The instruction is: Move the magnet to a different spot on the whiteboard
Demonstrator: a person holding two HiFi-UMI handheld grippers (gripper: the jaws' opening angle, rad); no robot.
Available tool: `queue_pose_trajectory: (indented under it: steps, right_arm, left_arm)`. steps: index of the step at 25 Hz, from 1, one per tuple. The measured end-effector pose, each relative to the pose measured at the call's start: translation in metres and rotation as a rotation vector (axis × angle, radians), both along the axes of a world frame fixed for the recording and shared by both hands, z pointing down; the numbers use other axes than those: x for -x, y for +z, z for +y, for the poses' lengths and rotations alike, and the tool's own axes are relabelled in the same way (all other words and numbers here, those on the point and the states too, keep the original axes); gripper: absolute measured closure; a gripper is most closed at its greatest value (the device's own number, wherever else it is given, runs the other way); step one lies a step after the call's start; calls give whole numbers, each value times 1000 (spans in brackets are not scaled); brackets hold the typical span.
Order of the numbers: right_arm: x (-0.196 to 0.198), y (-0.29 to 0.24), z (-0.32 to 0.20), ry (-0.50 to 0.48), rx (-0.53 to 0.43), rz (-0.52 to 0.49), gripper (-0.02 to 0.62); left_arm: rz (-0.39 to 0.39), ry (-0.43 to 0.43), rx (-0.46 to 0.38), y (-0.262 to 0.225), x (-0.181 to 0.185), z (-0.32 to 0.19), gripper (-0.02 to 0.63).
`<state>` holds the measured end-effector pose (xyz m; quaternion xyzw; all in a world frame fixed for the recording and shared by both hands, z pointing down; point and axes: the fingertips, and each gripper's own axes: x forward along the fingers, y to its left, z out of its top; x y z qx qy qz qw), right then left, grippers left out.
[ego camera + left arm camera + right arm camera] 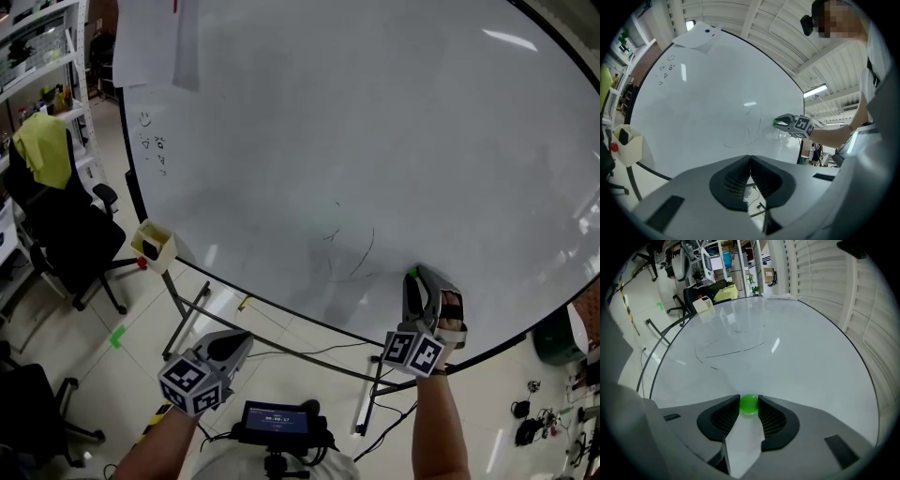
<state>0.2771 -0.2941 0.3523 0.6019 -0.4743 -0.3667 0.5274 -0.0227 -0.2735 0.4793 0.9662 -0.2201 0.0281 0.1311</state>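
Right claw (419, 278) clenched on the green magnet (749, 404) near the whiteboard's (375, 141) lower edge; the move looks begun, not finished.
The magnet sits pinched between both pads, right at the whiteboard's surface, below and to the right of some faint pen marks (352, 248). Grasping seems done; carrying it to a new spot on the whiteboard and letting go are left. Left claw (750, 159) is clenched on nothing, held low, well clear of the whiteboard. Whether the magnet touches the whiteboard or is lifted off cannot be told. The whiteboard's right side is cut off in the head view.
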Motion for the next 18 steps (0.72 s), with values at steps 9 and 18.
queue_pose_trajectory:
  steps: [9,18]
  right_arm:
    - [-1,-7,0,19,-17,-4,414]
    - [6,-5,14,29,-23,-111,403]
  left_arm:
    - [7,-4,-23,-10,8,-3,578]
    - [-10,6,-11,-2,22,10,578]
